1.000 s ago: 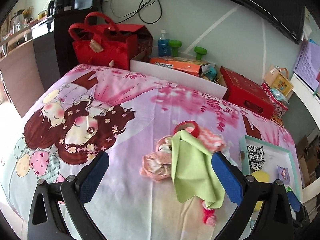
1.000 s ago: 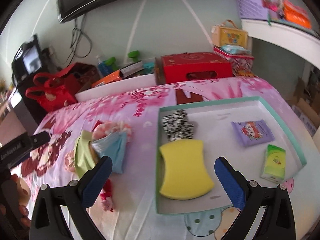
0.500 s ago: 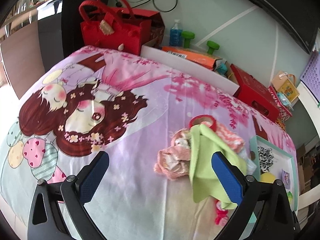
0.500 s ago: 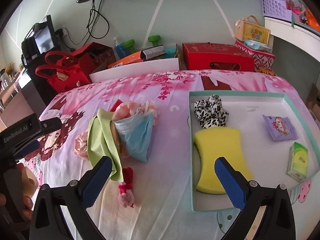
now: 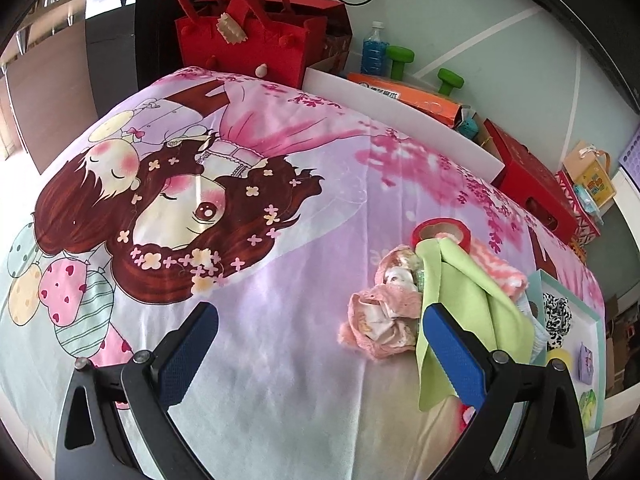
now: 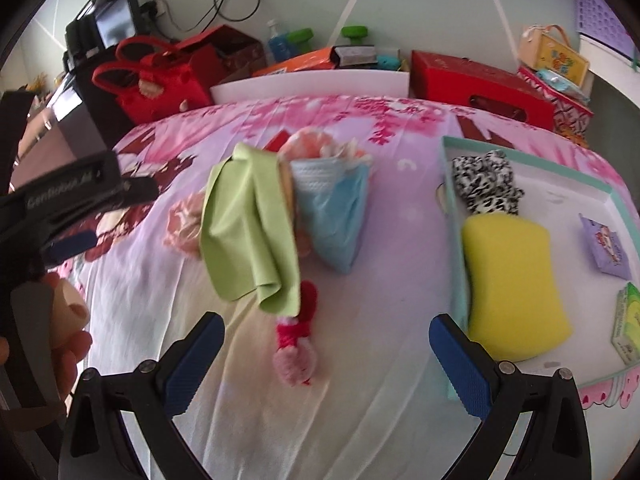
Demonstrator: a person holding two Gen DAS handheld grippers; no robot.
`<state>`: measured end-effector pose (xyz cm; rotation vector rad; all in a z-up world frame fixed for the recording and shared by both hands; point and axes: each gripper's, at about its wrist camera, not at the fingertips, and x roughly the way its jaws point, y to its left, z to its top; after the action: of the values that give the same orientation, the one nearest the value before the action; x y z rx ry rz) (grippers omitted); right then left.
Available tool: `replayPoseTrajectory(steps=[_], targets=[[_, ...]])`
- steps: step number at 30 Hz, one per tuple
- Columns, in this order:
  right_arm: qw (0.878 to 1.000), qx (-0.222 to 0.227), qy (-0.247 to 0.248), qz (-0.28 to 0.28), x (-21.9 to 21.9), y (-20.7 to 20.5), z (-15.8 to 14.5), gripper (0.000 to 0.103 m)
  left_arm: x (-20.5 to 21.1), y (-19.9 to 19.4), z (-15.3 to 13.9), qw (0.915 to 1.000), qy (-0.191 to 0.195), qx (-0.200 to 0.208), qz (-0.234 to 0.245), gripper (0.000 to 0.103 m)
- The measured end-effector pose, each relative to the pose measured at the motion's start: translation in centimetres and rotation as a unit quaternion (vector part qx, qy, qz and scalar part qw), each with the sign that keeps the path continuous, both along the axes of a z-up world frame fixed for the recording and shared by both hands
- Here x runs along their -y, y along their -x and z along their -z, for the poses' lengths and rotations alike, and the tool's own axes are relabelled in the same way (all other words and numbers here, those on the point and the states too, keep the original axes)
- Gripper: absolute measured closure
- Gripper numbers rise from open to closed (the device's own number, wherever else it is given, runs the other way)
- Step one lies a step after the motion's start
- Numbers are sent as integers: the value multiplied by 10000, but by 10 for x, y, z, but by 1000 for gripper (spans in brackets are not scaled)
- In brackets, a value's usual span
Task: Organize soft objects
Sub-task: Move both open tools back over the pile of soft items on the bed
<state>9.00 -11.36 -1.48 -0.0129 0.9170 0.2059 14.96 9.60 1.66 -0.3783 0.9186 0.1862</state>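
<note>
Bedspread (image 6: 360, 400) | tray (image 6: 448, 240): 1 sponge (image 6: 516, 288), 1 scrunchie (image 6: 486, 188) | 1 green cloth (image 6: 248, 232)

Centre of the right wrist view: a lime-green cloth (image 6: 248, 232) beside a pale blue face mask (image 6: 334, 216). At right, a teal-rimmed white tray (image 6: 450, 216) holds a yellow sponge (image 6: 514, 284) and a black-and-white spotted scrunchie (image 6: 484, 182). The bedsheet (image 5: 280, 240) is pink and lilac with a cartoon print.
</note>
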Motion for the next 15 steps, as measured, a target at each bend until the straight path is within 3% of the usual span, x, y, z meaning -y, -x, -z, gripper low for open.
replayPoseTrajectory(steps=[8,15], targets=[[9998,-103,124,-108,-7,1,5,0,2,-6,9,9998,112,-165,77,1],[9991,-321,206,-205,-13,-1,17,19,4,-8,16,9990,155,-394,111,1]])
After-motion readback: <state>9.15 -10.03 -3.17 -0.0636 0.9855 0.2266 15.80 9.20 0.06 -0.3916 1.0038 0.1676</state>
